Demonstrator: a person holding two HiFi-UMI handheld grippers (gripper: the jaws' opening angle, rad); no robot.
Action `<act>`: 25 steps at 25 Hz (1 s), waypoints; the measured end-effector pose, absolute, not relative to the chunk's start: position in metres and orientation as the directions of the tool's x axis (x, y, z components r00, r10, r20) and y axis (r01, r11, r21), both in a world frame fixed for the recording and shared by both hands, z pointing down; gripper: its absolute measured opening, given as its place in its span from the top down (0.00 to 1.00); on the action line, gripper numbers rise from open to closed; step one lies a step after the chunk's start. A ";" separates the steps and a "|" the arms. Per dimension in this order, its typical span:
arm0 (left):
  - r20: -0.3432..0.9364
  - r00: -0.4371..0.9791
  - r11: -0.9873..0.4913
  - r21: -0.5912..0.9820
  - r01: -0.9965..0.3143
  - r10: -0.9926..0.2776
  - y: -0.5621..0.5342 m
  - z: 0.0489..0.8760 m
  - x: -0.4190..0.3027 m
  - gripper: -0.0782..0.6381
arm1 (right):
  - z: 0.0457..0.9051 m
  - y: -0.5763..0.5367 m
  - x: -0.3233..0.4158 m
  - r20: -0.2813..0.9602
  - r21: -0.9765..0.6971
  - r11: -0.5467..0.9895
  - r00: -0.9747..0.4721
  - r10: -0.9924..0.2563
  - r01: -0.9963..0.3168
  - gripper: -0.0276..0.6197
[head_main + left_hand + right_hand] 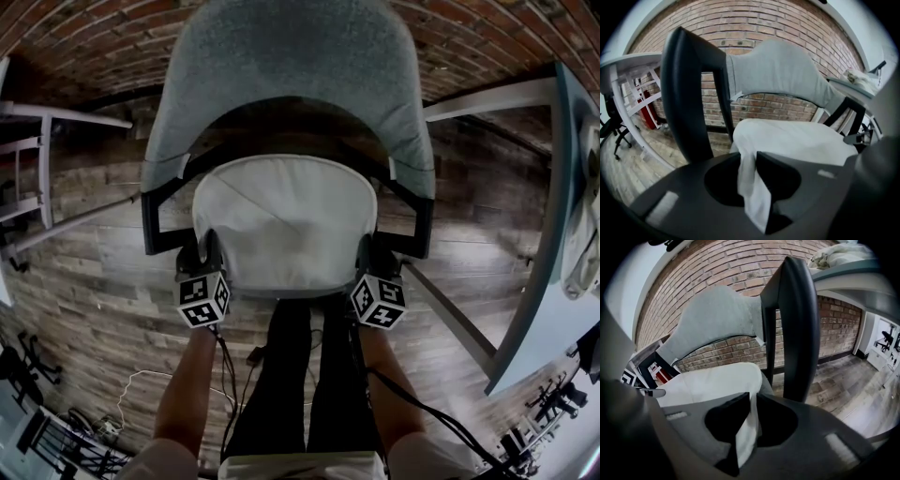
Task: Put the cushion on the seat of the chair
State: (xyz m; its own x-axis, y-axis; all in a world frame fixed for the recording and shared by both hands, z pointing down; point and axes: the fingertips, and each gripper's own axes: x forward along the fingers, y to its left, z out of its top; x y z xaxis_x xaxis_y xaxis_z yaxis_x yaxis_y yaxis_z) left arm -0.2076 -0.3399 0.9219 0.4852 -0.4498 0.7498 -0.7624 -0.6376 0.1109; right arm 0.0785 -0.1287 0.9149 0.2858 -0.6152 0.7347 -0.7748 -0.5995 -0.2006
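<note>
White cushion (281,220) spans both tongs: left tongs (750,164) clamp its left corner, right tongs (751,404) its right.

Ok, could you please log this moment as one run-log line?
step: cushion onto chair, not released | left gripper: shut on cushion edge | right gripper: shut on cushion edge | cushion: between armrests
</note>
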 end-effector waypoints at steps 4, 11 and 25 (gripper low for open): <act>0.753 0.475 -0.624 0.110 -0.774 -0.456 -0.341 0.924 -0.210 0.81 | 0.916 -0.127 0.080 0.740 -0.185 -0.608 0.298 -0.603 -0.772 0.87; 0.764 0.440 -0.598 0.089 -0.796 -0.472 -0.341 0.919 -0.218 0.75 | 0.910 -0.119 0.083 0.753 -0.141 -0.619 0.322 -0.574 -0.773 0.84; 0.749 0.375 -0.559 0.008 -0.829 -0.545 -0.315 0.857 -0.253 0.71 | 0.834 -0.127 0.029 0.709 -0.260 -0.471 0.165 -0.686 -0.843 0.84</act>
State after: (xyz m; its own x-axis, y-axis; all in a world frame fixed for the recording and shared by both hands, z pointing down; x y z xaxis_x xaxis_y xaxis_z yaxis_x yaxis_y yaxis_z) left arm -0.2526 -0.3151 0.8566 0.3754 -0.5454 0.7494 -0.8291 -0.5590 0.0085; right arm 0.0291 -0.1274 0.8339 0.1647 -0.6857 0.7090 -0.8428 -0.4713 -0.2600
